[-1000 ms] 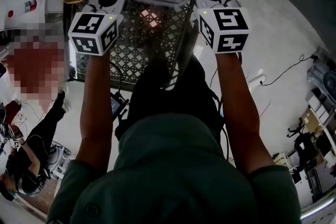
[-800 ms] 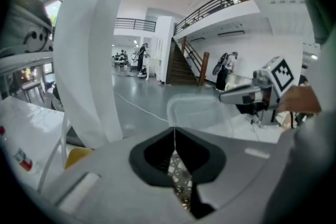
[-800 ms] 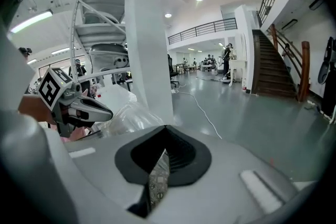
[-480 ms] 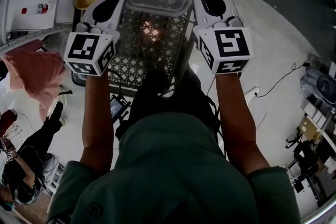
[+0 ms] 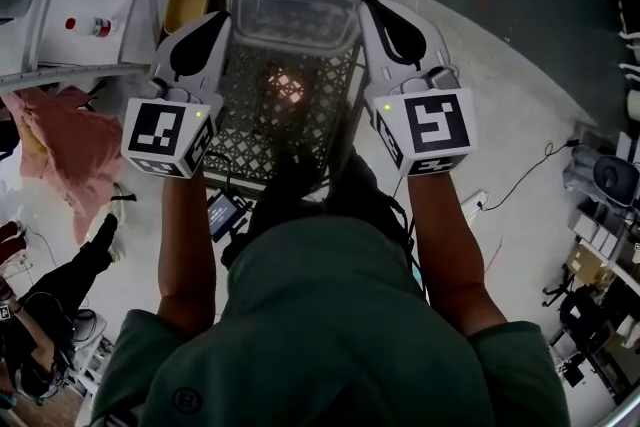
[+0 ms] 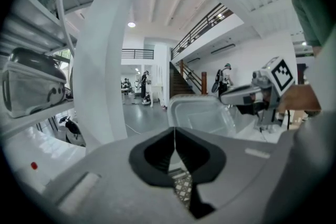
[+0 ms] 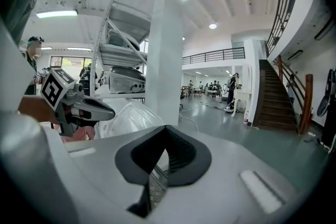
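Left of the basket (image 5: 285,115), the pink cloth (image 5: 60,140) and the yellow dish (image 5: 185,3) have slid in the head view since a second ago. The dish is now lower and closer to the basket's left corner, so the person has moved on with the load.

The left gripper (image 5: 212,30) has not shifted on the basket. Its jaws are pressed together on the left rim, with a strip of lattice showing just under them in the left gripper view.

The clear box (image 5: 292,5) still sits on top of the basket at its far end, between the two grippers, and looks no more tilted than before.

The right gripper (image 5: 385,27) likewise stays clamped on the right rim, jaws closed over the lattice. In the right gripper view a shelf rack (image 7: 123,68) beyond the basket has drawn nearer.

Judging by this, both grips have held through the move.
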`<state>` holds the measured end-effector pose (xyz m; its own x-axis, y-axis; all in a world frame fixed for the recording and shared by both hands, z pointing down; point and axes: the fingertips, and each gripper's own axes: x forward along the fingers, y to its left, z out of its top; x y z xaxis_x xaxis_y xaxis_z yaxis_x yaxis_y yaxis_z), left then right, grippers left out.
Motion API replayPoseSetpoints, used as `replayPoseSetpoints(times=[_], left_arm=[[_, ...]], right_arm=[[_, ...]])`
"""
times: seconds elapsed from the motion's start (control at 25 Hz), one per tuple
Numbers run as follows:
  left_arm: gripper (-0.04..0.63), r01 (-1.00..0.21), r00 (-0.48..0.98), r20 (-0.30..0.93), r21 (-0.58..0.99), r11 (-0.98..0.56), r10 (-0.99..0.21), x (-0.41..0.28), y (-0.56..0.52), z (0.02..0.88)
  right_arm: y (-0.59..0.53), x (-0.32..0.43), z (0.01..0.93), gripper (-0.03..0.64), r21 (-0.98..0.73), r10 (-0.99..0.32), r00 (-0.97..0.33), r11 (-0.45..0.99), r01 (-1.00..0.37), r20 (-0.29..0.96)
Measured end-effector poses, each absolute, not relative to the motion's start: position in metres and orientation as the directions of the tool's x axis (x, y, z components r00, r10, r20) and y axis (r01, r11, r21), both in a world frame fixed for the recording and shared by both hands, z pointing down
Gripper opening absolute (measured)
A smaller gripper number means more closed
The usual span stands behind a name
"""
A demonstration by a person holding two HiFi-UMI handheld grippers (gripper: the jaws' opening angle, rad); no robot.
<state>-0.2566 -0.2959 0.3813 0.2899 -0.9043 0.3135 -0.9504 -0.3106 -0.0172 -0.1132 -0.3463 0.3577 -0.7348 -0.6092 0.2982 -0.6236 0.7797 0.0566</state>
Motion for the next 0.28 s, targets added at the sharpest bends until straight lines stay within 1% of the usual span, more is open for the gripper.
replayPoseSetpoints(times=[0.28], left_arm=[[0.006, -0.944, 0.300, 0.276, -0.055, -0.326, -0.913, -0.247, -0.274, 0.309]], right_arm=[[-0.323, -0.105, 0.287, 0.002, 0.094, -0.602, -0.755, 0.794, -0.600, 0.261]])
